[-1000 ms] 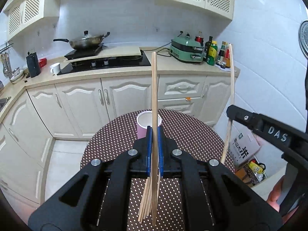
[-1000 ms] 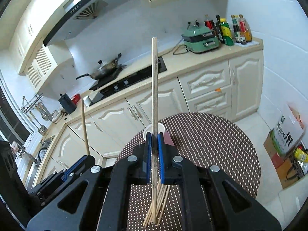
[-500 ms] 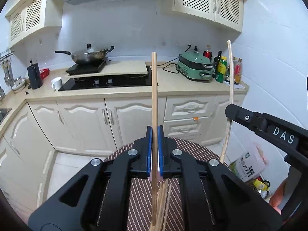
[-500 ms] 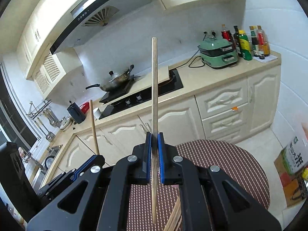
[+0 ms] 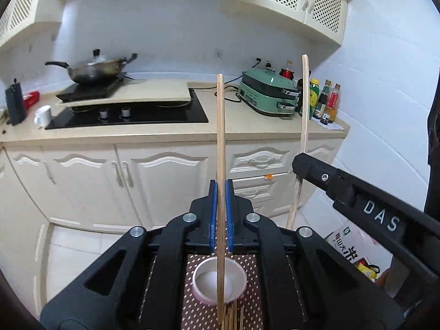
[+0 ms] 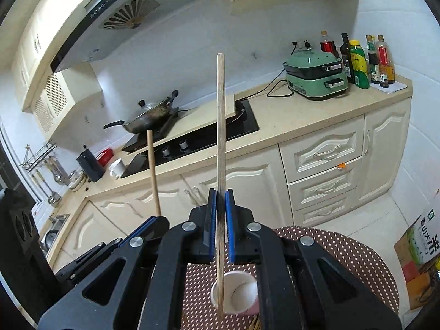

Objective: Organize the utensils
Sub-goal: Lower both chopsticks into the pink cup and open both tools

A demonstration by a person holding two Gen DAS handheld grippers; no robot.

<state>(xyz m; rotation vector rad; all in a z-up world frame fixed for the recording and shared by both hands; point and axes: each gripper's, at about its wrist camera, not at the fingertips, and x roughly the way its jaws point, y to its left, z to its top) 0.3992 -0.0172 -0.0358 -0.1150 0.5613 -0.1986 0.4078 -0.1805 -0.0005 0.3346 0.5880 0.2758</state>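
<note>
Two chopsticks in play, one per gripper, both held near upright. Left gripper (image 5: 220,214) has its blue pads clamped on a chopstick (image 5: 220,143); right gripper (image 6: 219,225) is clamped the same way on its own chopstick (image 6: 220,126). Each stick's lower end hangs over the white paper cup (image 5: 219,279) in its own wrist view; can't tell if either tip is inside the rim or only lined up with it. Cup sits on the brown dotted table (image 6: 343,250), with a loose bundle of more chopsticks (image 5: 233,316) lying just beside it on the near side. Kitchen counter (image 6: 316,115) with hob and green cooker stands well behind.

Risks as I judge them:
- Cup is light paper and looks empty. A stick tip catching the rim or wall could tip it or shove it across the cloth.
- Both sticks aimed at one small mouth: they may clash if released together.
- Tall sticks in a short cup lean hard on the rim and could topple it.
- Thin round stick in flat pads may pivot, so the tip may miss.
</note>
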